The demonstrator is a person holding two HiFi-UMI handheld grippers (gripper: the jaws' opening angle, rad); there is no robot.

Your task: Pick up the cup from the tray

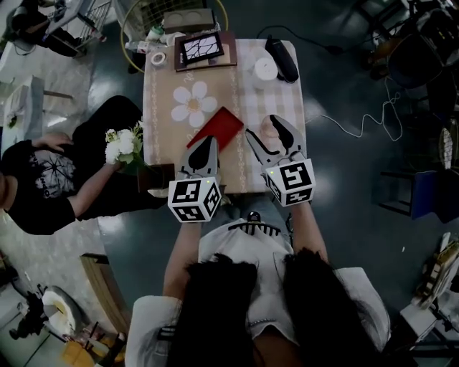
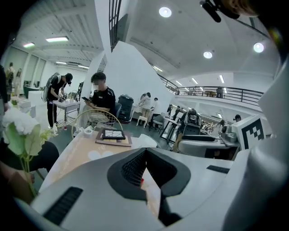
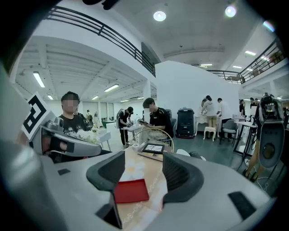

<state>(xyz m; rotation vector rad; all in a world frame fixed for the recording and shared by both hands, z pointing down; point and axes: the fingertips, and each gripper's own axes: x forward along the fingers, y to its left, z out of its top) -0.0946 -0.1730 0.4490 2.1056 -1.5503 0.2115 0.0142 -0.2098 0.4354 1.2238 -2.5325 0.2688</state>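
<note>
A white round cup-like thing (image 1: 265, 70) stands at the table's far right beside a black object (image 1: 283, 61); it also shows small in the right gripper view (image 3: 183, 153). A flat red tray (image 1: 216, 127) (image 3: 131, 191) lies on the middle of the cloth. My right gripper (image 1: 264, 126) (image 3: 143, 162) hovers to the right of the tray, jaws apart, with only the table and the red tray seen between them. In the head view a small pale pinkish thing, which I cannot identify, shows at its fingertips. My left gripper (image 1: 204, 143) (image 2: 145, 151) hangs at the tray's near corner, its jaws meeting at the tips.
A dark framed board (image 1: 204, 49) and a tape roll (image 1: 158, 57) lie at the table's far end by a wire basket (image 1: 154, 21). White flowers (image 1: 123, 143) stand at the left edge, where a person in black (image 1: 43, 179) sits. A white cable (image 1: 358, 129) trails on the floor to the right.
</note>
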